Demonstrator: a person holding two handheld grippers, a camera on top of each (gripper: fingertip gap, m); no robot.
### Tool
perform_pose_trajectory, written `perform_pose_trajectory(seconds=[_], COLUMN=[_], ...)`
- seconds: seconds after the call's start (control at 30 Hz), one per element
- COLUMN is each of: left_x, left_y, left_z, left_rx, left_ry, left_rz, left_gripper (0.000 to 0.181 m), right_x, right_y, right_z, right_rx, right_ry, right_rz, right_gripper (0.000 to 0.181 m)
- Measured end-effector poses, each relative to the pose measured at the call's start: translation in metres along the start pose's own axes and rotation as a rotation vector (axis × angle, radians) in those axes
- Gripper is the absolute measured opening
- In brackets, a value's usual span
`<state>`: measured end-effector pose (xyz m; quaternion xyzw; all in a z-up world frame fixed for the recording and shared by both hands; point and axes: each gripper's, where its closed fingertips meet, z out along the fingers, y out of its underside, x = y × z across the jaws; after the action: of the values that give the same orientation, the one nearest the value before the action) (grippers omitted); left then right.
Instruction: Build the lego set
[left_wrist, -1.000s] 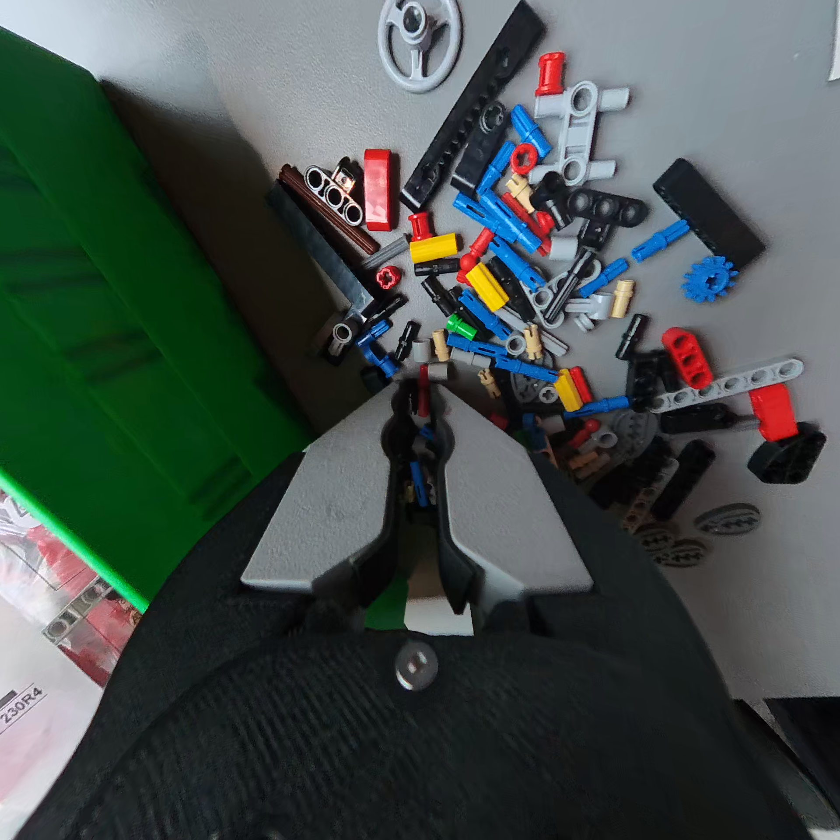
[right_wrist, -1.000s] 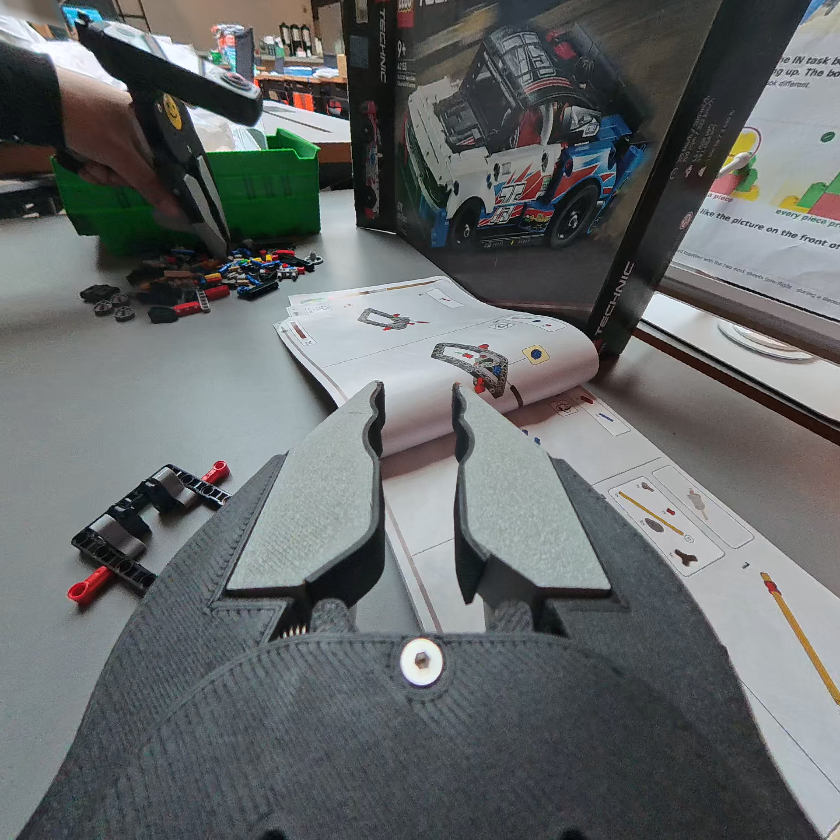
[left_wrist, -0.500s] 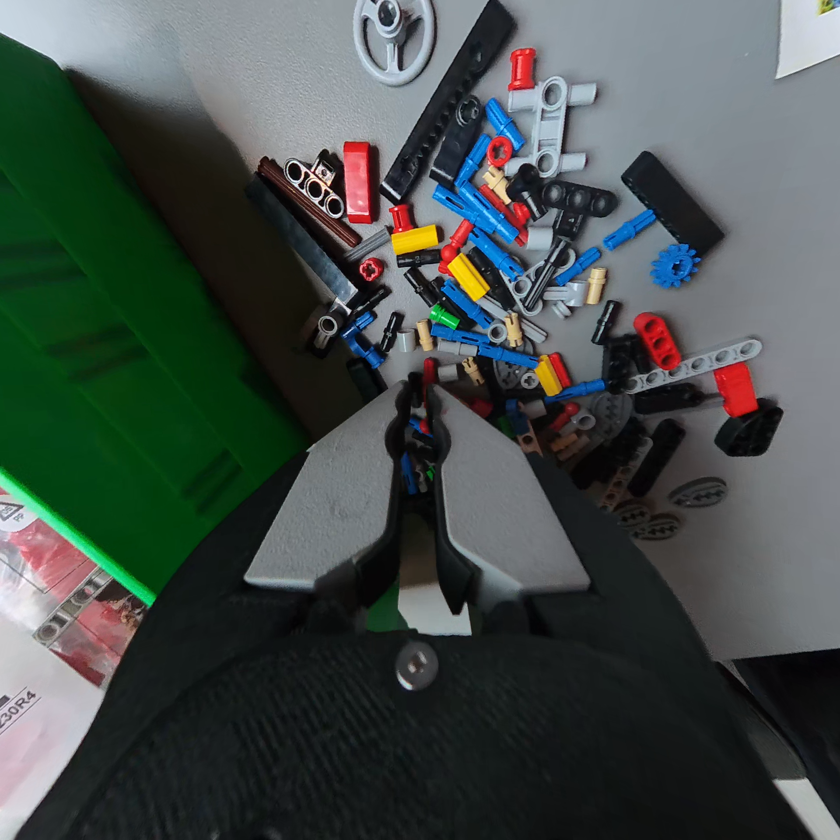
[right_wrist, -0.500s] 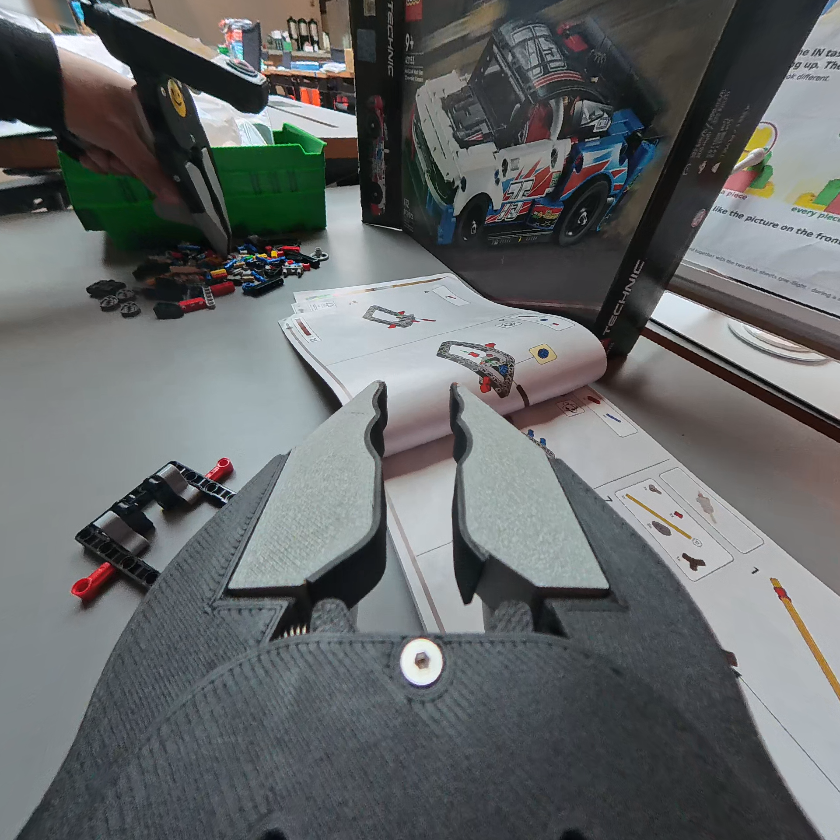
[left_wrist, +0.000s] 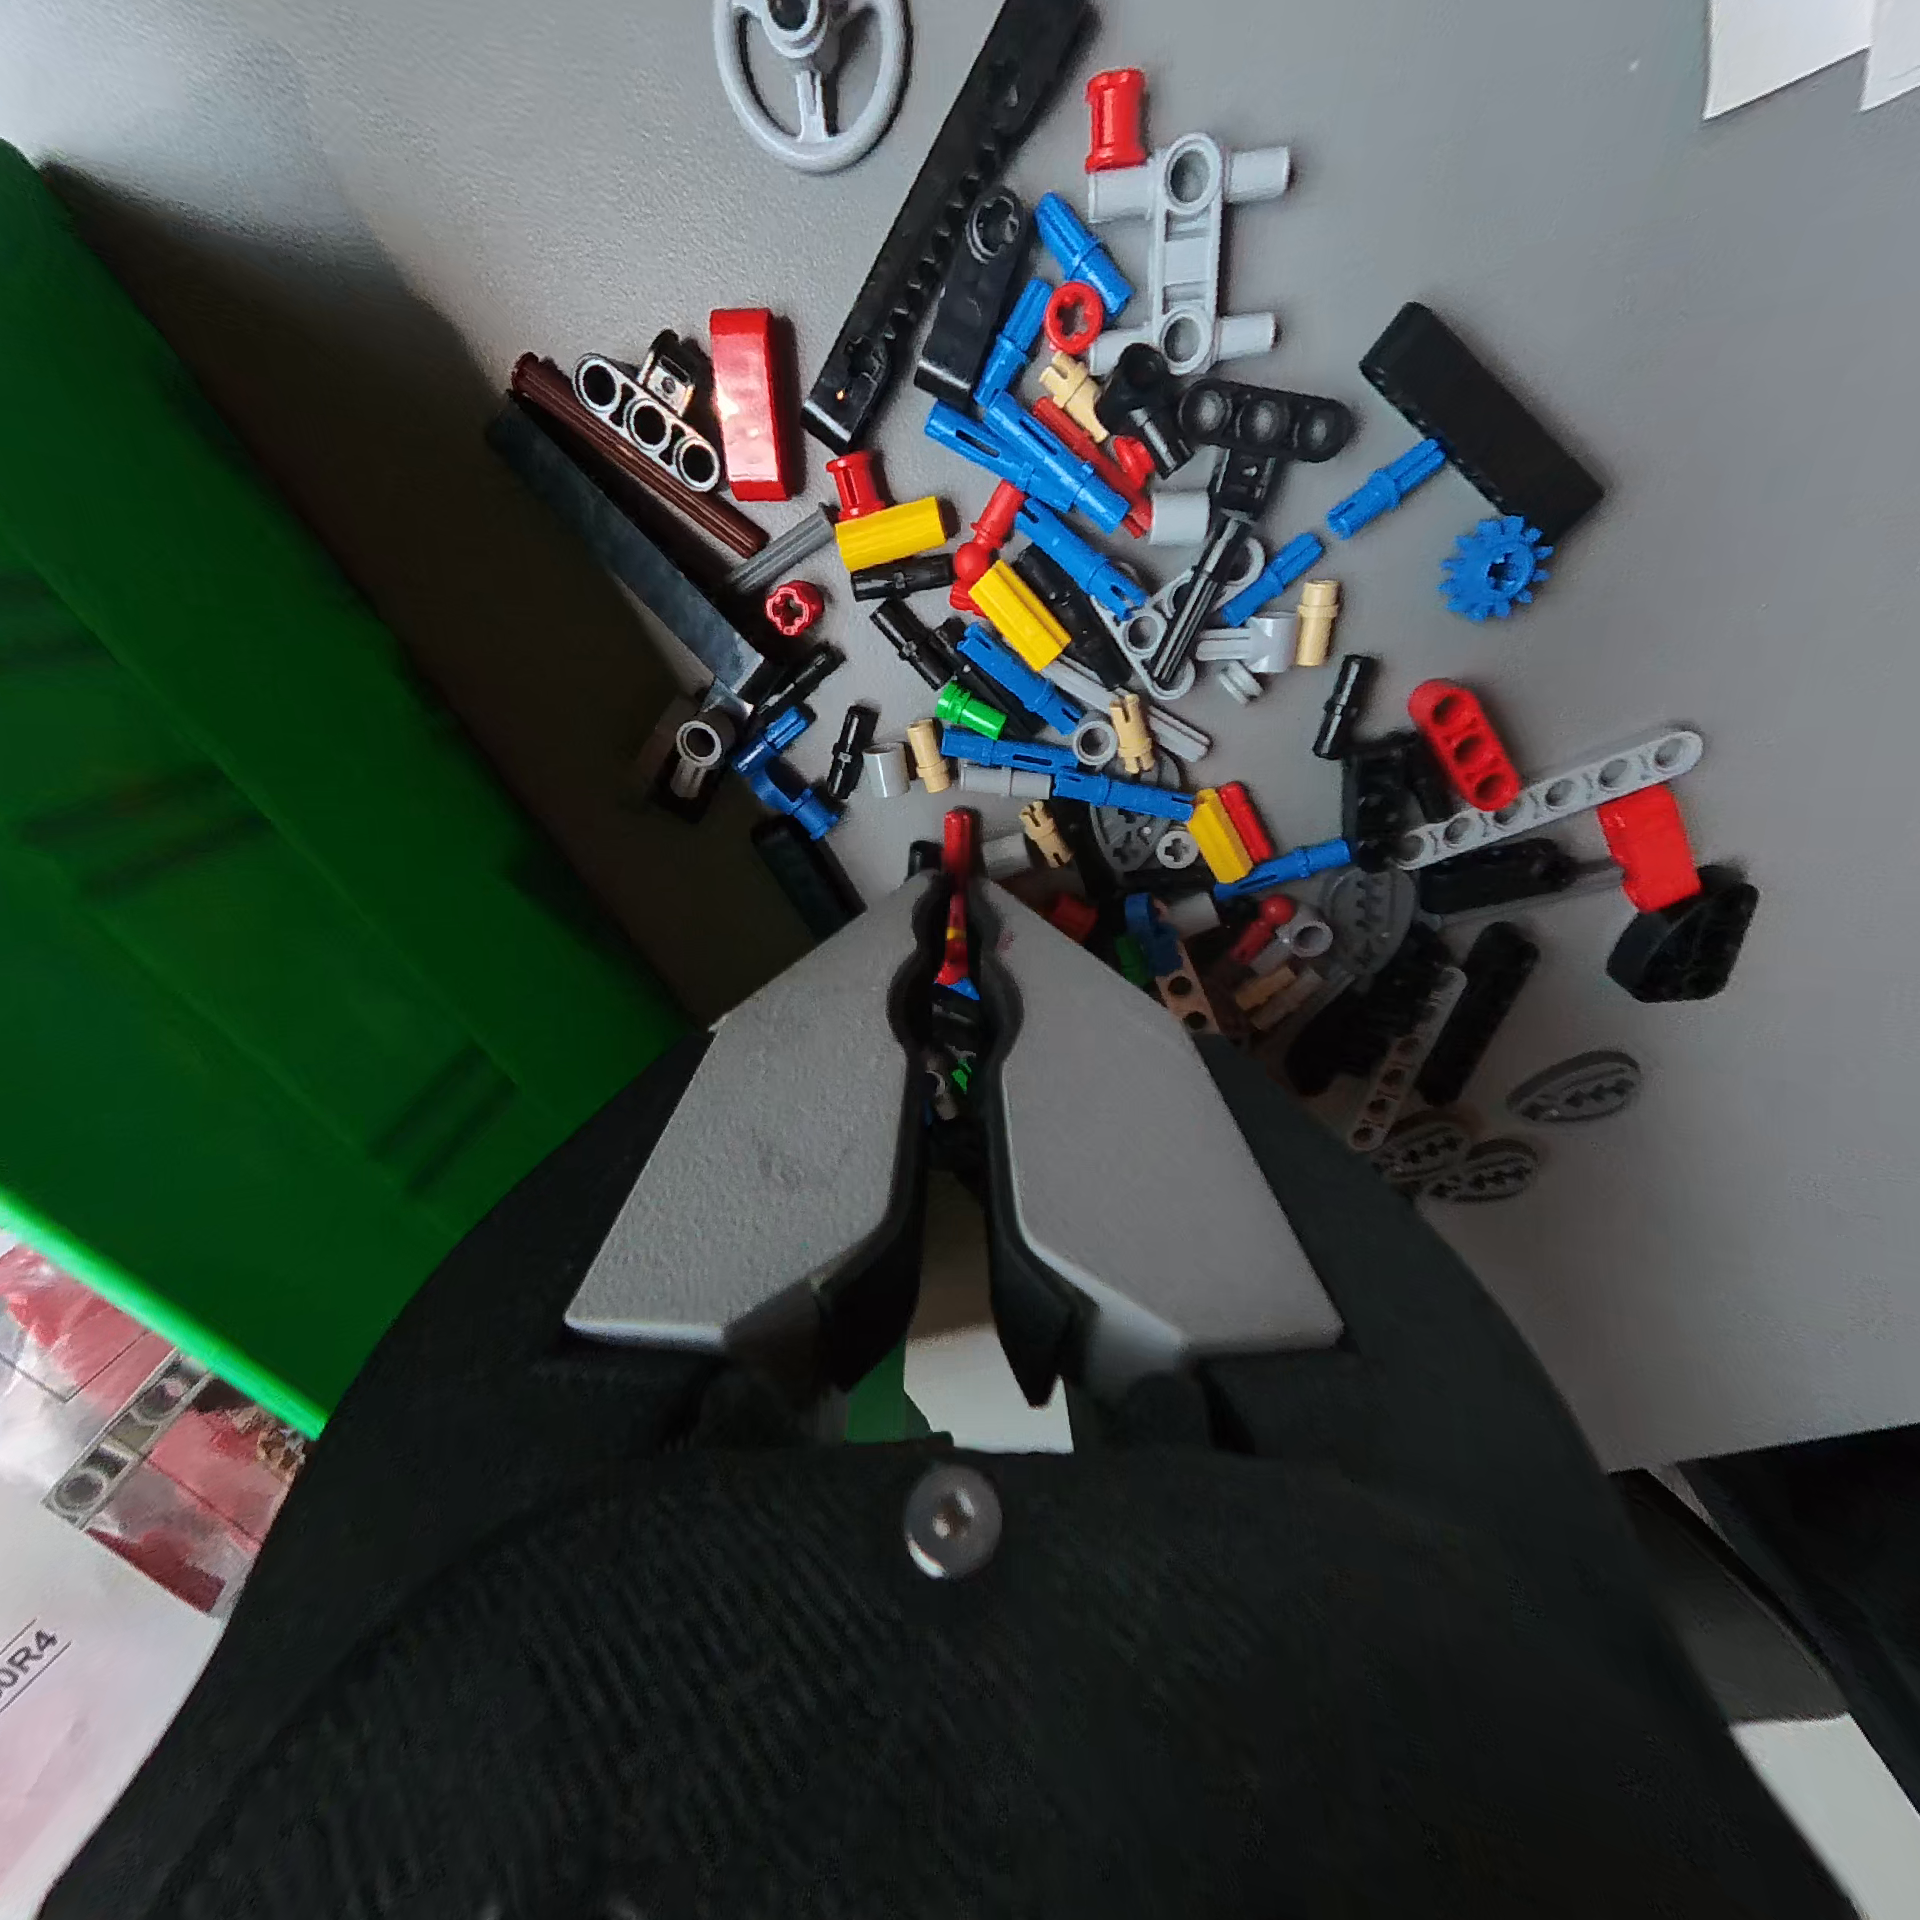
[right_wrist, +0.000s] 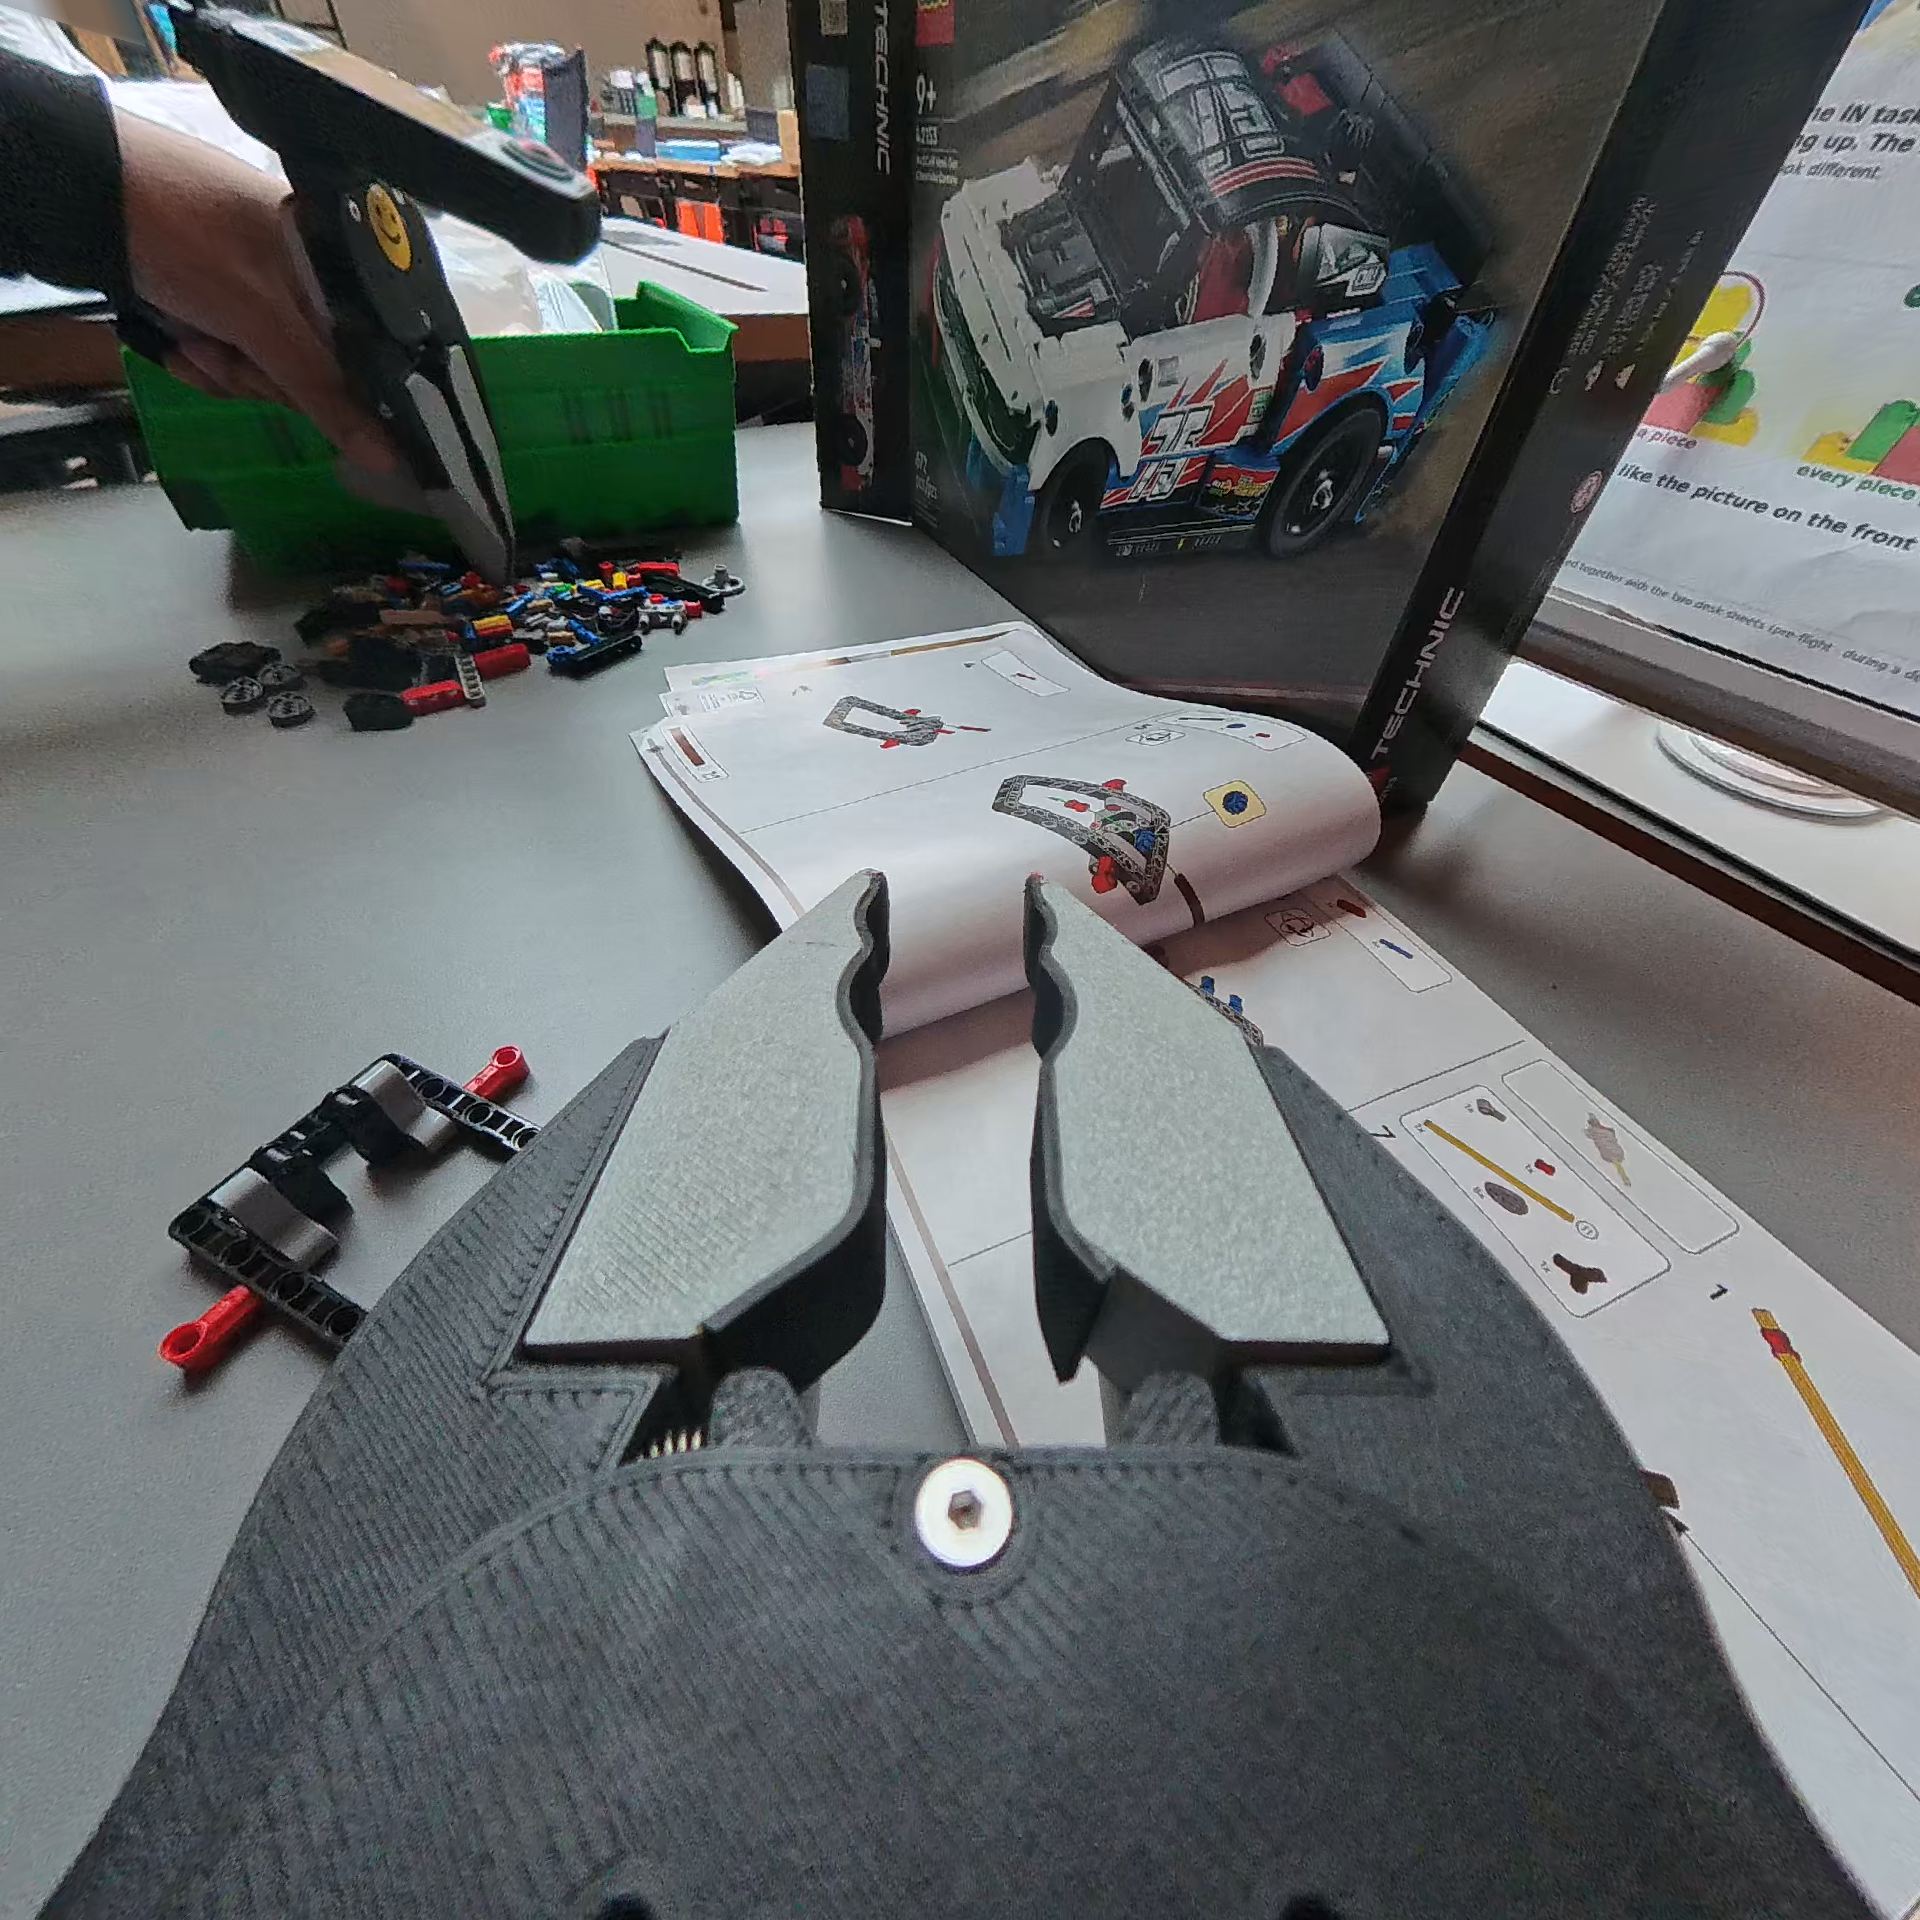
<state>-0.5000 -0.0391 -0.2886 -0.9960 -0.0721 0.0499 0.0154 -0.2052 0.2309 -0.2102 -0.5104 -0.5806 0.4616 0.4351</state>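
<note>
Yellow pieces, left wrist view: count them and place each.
3. First yellow piece left of the pile's middle; second yellow piece at its middle; third yellow piece nearer the left gripper, against a red block. More may be hidden beneath it.

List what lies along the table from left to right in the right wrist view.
Partly built black frame → right claw → open instruction booklet → set box.

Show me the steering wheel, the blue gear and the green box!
steering wheel (left_wrist: 812, 78): left wrist view, on its grey hub.
blue gear (left_wrist: 1496, 569): left wrist view, on its centre hole.
green box (right_wrist: 613, 416): right wrist view, on its front wall.
</note>
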Motion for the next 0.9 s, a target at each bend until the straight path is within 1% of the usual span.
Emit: perform_pose_trajectory(seconds=[0.07,0.17,0.4,0.63,0.77,0.83,0.9], left_x=[-0.002,0.001,0.001,0.000,-0.003,-0.003,0.002], left_y=[0.000,0.000,0.001,-0.007,-0.001,-0.003,-0.008], left_z=[0.000,-0.001,0.001,-0.018,-0.014,-0.013,-0.015], left_rx=[-0.001,0.006,-0.020,0.062,0.026,0.042,0.089], left_ry=[-0.009,0.016,0.007,0.003,-0.020,-0.030,-0.026], left_rz=[0.000,0.000,0.028,0.026,0.021,0.021,0.023], left_gripper=[0.003,0.002,0.001,0.000,0.000,0.000,0.000], right_x=[0.000,0.000,-0.001,0.001,0.000,0.000,0.000], right_y=[0.000,0.000,0.000,0.000,0.000,0.000,0.001], right_z=[0.000,0.000,0.000,0.000,0.000,-0.001,-0.001], right_rx=[-0.001,0.000,0.000,0.003,-0.001,0.000,-0.002], right_ry=[0.001,-0.001,-0.001,0.002,0.000,0.001,0.001], right_rz=[-0.002,-0.001,-0.005,0.004,0.002,0.002,0.007], right_gripper=[0.023,0.022,0.021,0.021,0.021,0.021,0.021])
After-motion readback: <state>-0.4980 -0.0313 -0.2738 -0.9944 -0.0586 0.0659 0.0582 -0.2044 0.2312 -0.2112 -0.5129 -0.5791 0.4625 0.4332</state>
